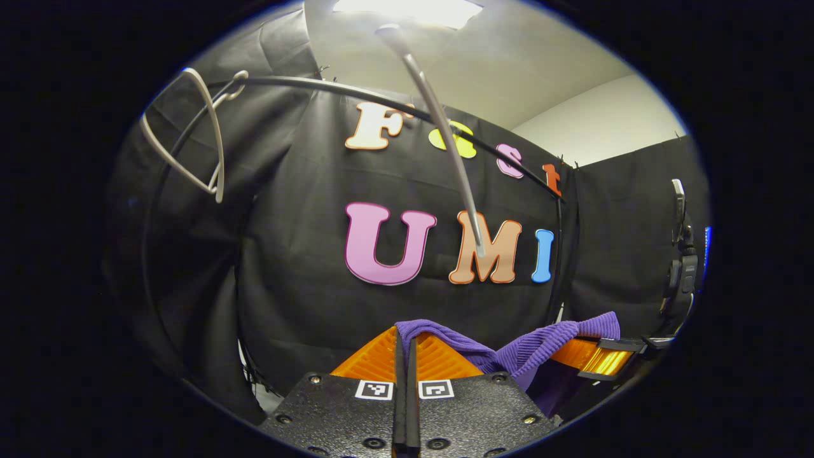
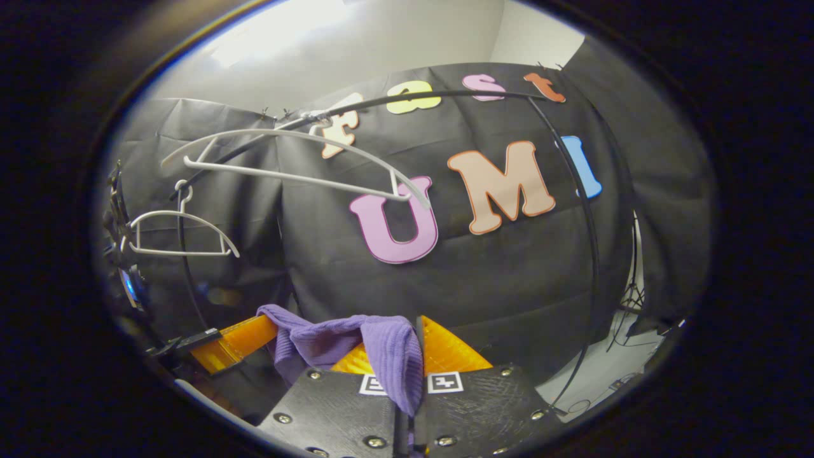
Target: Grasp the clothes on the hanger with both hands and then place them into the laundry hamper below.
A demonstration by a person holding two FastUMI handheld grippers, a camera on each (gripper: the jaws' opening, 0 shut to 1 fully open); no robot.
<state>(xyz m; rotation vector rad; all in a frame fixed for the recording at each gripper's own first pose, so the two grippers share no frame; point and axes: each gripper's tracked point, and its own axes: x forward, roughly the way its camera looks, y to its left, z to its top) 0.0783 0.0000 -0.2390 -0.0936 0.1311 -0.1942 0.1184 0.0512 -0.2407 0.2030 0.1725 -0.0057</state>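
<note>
The purple garment [image 1: 540, 346] stretches across the lower frame, clamped at each end: the left hand-held gripper [image 1: 405, 346] and right hand-held gripper [image 2: 416, 356] both pinch it. Bare white hangers [image 2: 299, 168] hang from the black rail [image 2: 445, 94] above.

- The left gripper [image 1: 405, 356] has its two orange fingers pressed together, pinching purple cloth [image 1: 534, 350].
- The right gripper [image 2: 416, 356] is likewise closed, with cloth between its fingers.
</note>
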